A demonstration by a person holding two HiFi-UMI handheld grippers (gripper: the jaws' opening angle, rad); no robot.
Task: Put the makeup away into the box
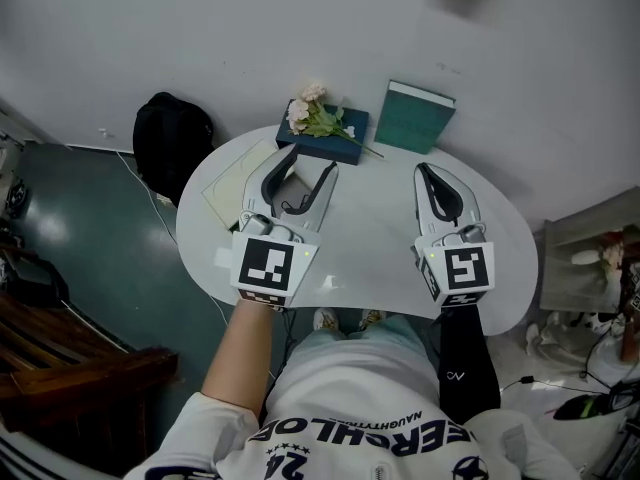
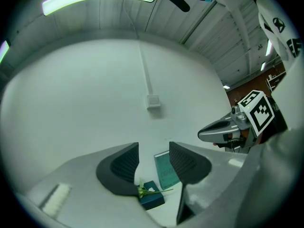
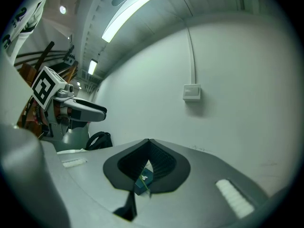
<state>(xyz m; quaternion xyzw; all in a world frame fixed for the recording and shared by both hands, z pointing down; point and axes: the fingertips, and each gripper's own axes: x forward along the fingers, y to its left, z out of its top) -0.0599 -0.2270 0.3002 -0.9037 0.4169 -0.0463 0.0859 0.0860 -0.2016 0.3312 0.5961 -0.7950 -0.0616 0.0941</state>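
- Makeup itself I cannot pick out anywhere on the table (image 1: 370, 258). The only likely place for it is the dark box (image 1: 340, 143) at the far edge, with a flower sprig (image 1: 318, 116) lying on top.
- Left gripper (image 1: 313, 160) hangs over the table with its jaws spread and nothing between them. The box sits straight ahead, just beyond its tips, and shows through the gap in its own view.
- Right gripper (image 1: 428, 176) has its tips pressed together on nothing. From it the box lies ahead and off to the left, with bare tabletop between.
- Ahead of the right gripper and slightly left, a teal slab (image 1: 418, 118) leans on the wall. Whether it is a lid or a book I cannot say.
- Box's long side runs across the left gripper's line of reach, so that gripper looks the nearer and better placed to go to it first, perhaps to clear the sprig.
- A pale sheet (image 1: 235, 183) lies just left of the left gripper's jaws.
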